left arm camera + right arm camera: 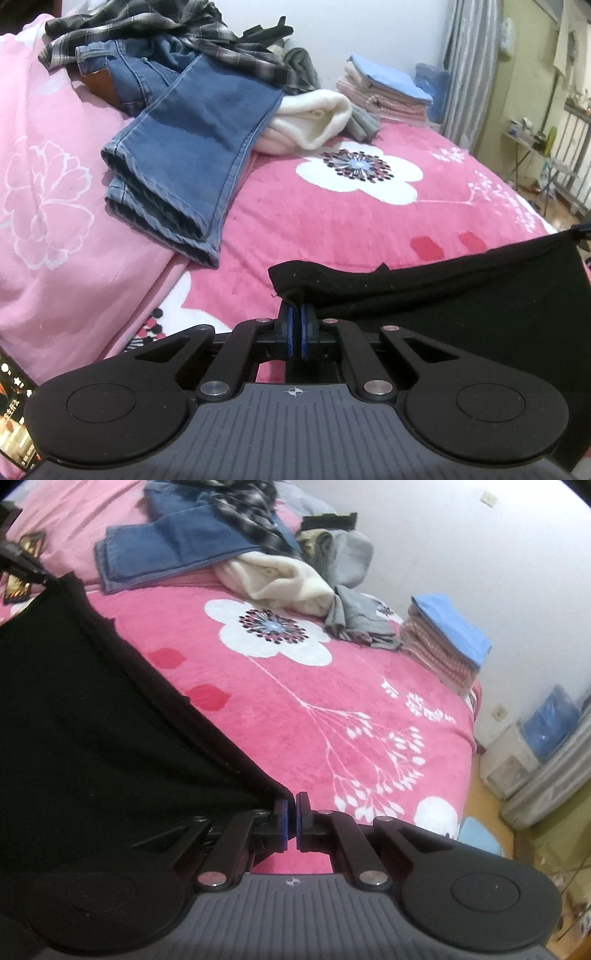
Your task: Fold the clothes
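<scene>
Both hand-held grippers, left (295, 314) and right (291, 805), pinch black garment (461, 295) corners.

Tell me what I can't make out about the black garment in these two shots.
- Black garment: its kind, left wrist view; cut off by the right edge.
- Its lower part, right wrist view: runs off the left edge, behind the right gripper.

jeans (177, 147) lie on the bed (332, 229), folded stack (384, 92) behind.
</scene>
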The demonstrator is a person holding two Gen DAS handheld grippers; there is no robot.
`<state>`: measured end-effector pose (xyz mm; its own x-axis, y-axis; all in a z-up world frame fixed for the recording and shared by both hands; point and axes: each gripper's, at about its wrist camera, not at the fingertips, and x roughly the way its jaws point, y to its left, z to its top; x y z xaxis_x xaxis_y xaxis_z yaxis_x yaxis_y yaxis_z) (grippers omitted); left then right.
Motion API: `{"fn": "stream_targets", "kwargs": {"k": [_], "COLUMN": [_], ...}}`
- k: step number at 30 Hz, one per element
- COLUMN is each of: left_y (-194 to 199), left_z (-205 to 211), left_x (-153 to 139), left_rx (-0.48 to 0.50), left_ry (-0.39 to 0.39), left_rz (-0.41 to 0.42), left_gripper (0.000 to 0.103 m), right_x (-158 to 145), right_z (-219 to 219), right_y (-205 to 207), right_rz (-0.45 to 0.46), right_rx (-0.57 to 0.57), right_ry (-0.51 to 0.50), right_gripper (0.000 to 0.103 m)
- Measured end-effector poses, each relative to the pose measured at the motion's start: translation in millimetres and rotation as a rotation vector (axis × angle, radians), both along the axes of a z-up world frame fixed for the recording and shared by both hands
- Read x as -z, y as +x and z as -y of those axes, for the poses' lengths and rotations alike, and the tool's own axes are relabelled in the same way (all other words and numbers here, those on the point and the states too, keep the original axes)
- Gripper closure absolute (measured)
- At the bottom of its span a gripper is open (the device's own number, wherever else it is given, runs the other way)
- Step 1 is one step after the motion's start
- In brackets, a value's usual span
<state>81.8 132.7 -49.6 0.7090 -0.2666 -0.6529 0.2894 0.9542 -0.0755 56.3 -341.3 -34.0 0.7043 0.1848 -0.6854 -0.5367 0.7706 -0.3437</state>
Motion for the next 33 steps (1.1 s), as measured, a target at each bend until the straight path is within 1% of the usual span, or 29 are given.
{"fn": "stream_targets", "kwargs": {"k": [6,18,27,30,32,33], "left_y": [11.4,22.6,26.7,28.0,28.8,28.9], "left_z": [2.1,-7.2,-9.9,-11.1,-13.6,-15.6], "left_x": [7.4,17.9,31.0,36.7,39.0,38.4], "left_rx": [-0.016,-0.057,-0.072,-0.088,-0.109,-0.125], "left_ry": [0.010,0.009,0.021,0.021,0.013,0.004], "left_rz": [-0.030,-0.067,-0.101,-0.118,-0.130,-0.132], "left_gripper": [0.100,0.100,0.100,0.095,0.086,0.078], "right_x": [12.4,23.1,45.8,56.5,60.8,59.4], "right_z": [4.8,-0.4,-4.0,-2.9,1.5,5.3], "right_y": [18.5,43.2,58.7,63.2,67.5,69.8], "right_rz": [-0.042,-0.056,-0.089,-0.109,-0.127,-0.138], "right_rx": [0.030,0.015,0.019,0.036,0.077,0.102], "right_ry": [0.025,0.038,0.050,0.066,0.103,0.135], "right_gripper": [0.101,0.101,0.101,0.100,0.094,0.087]}}
